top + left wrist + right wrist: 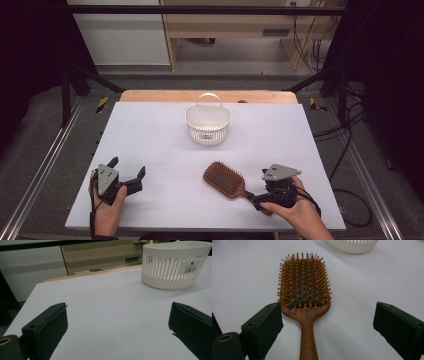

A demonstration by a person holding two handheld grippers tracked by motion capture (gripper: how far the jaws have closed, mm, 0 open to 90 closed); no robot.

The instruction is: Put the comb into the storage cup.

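Observation:
A wooden paddle hairbrush (223, 179) lies bristles up on the white table (150, 130), near the front right, with its handle pointing toward the person. My right gripper (256, 199) is at the handle end. In the right gripper view, the brush (303, 285) has its handle running between the jaws of this gripper (328, 315), which stand wide and clear of the wood on both sides. At the front left, my left gripper (128, 166) is open over bare table. Its jaws (117, 312) have nothing between them. A white slotted basket (208, 125) stands at the table's middle back.
From the left gripper view the basket (172, 267) sits ahead and to the right, its barcode label facing me. The table's far wooden edge (208, 95) runs behind it. Black frame posts and cables stand on the floor at both sides.

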